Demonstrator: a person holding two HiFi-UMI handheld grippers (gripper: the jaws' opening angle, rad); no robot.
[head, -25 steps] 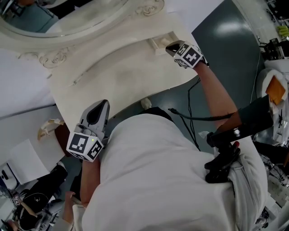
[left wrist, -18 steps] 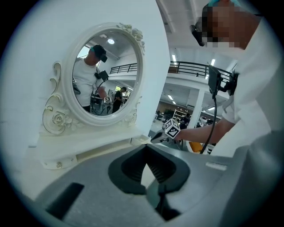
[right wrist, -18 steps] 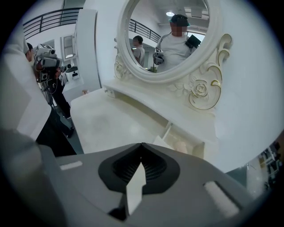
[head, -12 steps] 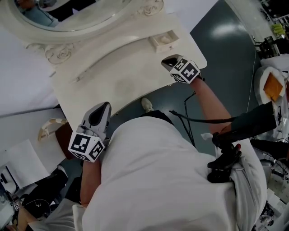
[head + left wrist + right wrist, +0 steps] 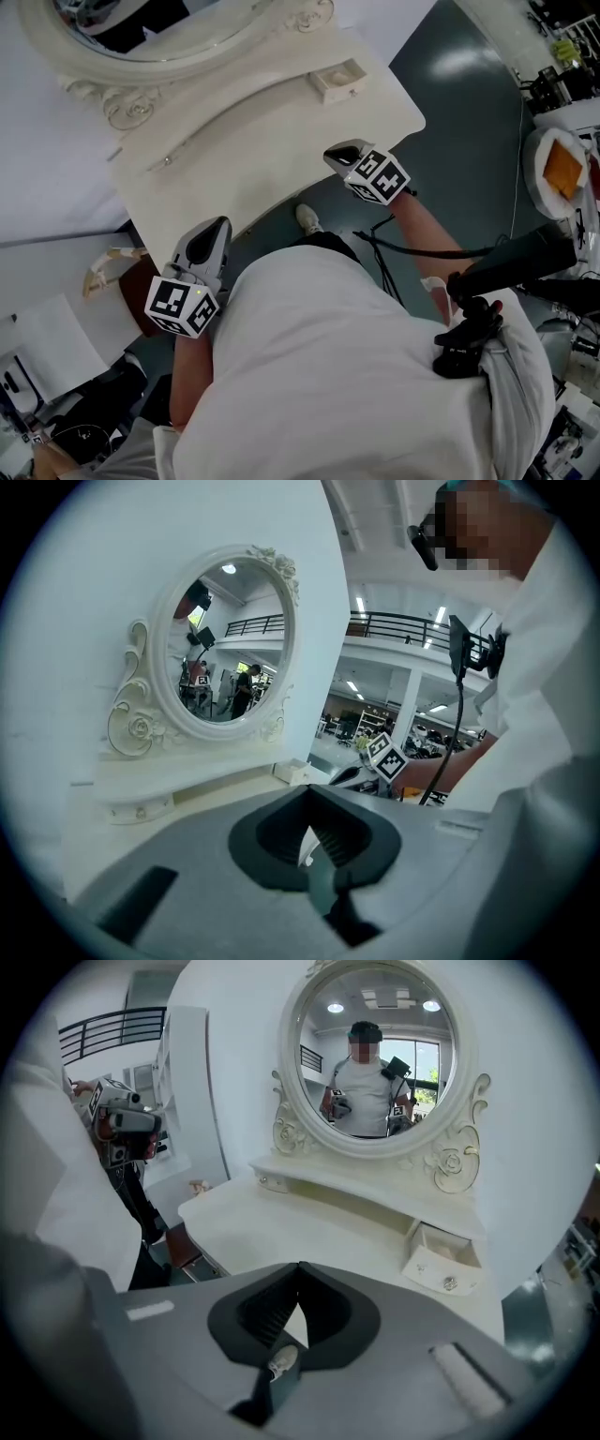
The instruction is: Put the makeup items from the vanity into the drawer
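Observation:
The white vanity (image 5: 281, 141) has an oval mirror (image 5: 141, 37) and a bare top; I see no makeup item on it. Its small drawer (image 5: 339, 80) stands open at the back right, also in the right gripper view (image 5: 439, 1258); its contents are too small to tell. My right gripper (image 5: 336, 153) hovers over the vanity's front edge, well short of the drawer, jaws shut and empty (image 5: 300, 1269). My left gripper (image 5: 214, 227) is held off the vanity's front left corner, jaws shut with nothing between them (image 5: 309, 791).
A brown stool (image 5: 141, 291) sits left of the vanity below its edge. My shoe (image 5: 307, 217) is on the dark green floor (image 5: 469, 103) under the front edge. A black cable (image 5: 403, 248) runs along my right arm. Cluttered equipment stands at the far right (image 5: 562, 169).
My right gripper has drawn back from the open drawer toward the vanity's front edge, still shut. The left gripper has barely moved.

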